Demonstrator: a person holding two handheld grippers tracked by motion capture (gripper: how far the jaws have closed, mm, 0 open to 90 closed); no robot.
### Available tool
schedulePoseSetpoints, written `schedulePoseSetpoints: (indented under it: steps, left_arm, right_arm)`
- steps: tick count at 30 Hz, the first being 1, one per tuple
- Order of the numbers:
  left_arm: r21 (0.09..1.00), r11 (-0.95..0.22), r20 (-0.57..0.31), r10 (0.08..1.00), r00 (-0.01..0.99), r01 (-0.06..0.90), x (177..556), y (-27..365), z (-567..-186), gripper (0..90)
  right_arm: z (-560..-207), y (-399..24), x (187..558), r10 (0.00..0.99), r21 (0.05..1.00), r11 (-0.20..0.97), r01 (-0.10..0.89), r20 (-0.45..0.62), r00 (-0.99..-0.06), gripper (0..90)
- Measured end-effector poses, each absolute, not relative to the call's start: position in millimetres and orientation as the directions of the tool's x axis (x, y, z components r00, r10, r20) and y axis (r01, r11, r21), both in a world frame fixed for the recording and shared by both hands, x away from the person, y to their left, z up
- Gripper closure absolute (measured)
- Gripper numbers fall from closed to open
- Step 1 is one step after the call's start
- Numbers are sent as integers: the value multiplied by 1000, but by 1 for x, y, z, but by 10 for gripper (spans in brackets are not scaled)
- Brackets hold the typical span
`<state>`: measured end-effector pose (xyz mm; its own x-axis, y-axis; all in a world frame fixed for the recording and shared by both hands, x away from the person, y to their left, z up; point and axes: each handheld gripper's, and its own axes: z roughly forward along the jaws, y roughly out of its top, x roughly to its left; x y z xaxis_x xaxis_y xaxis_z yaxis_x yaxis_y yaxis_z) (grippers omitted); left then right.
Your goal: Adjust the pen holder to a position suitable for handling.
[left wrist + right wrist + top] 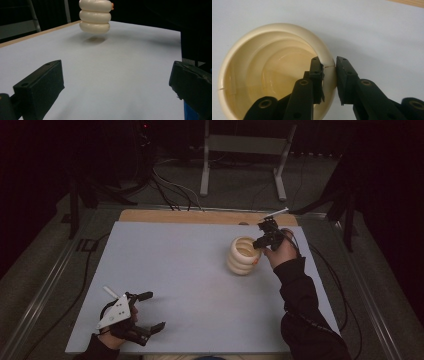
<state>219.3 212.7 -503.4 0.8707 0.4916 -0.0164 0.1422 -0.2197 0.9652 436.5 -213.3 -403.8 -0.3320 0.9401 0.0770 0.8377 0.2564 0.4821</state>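
Cream plastic, glossy and ribbed into three stacked bulging rings, made up the cup (243, 255) that we held near the far right of the matte grey table (190, 285). Our right gripper (329, 65) was clamped on its rounded rim, one jaw inside, one outside. The cup seemed lifted, perhaps, judging by its shadow. Our left gripper (148, 311) rested near us, jaws wide apart.

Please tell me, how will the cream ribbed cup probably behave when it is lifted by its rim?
The cream ribbed cup looks like stiff, glossy plastic, so it probably keeps its shape but may slip. The right gripper pinches only one side of the rim, so the cup may tilt. In the left gripper view a shadow shows beneath it, so it seems light and already off the table.
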Motion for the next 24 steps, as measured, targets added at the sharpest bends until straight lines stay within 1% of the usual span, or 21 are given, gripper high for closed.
schedulePoseSetpoints:
  steps: [14, 24]
  left_arm:
    - [964, -222, -19, 489, 872, 145, 220, 212, -504, 1]
    - [964, -223, -19, 488, 873, 145, 219, 213, -504, 1]
  right_arm:
    - [-413, -170, 434, 905, 475, 311, 823, 115, -409, 755]
    - [-418, -134, 430, 878, 452, 387, 804, 87, -471, 755]
